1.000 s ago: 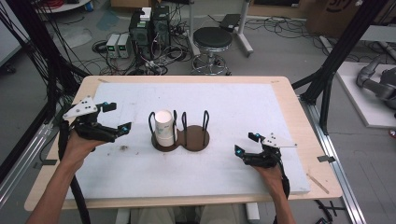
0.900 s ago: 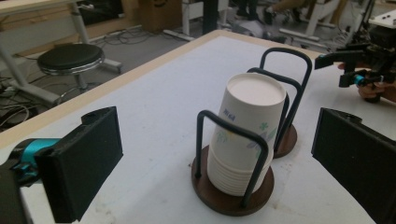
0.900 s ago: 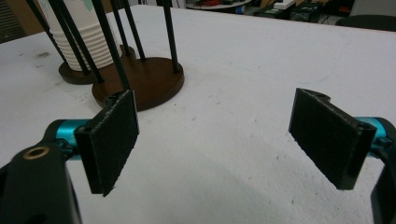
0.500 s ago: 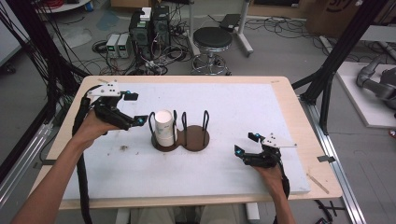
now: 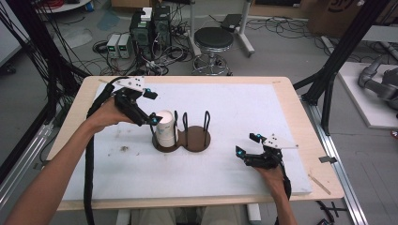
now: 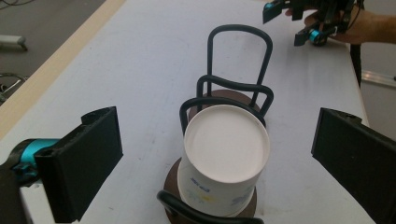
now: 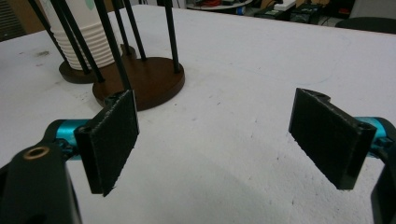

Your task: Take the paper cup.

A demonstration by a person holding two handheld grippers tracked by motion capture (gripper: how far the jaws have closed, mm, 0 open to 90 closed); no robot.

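A wooden table [image 5: 300, 112] carries a white mat [image 5: 244, 108] that covers most of its top, leaving a bare wood border. Directly on the mat stands a brown two-disc cup holder [image 5: 187, 139] with black wire loops (just ahead of the left fingertips, farther beyond the right ones); dark smudges [image 5: 124, 149] mark the mat.

A lab or robotics test space, not a home. Concrete floor [image 5: 300, 51] w/ loose cables [image 5: 47, 70] everywhere, computer towers [image 5: 150, 26] & small grey boxes [image 5: 119, 44] sitting on the floor behind the table [image 5: 291, 108]. Black metal frame struts [image 5: 345, 51] around the bench, a round stool [image 5: 214, 40], a grey robot arm [image 5: 378, 84] on a platform at right.
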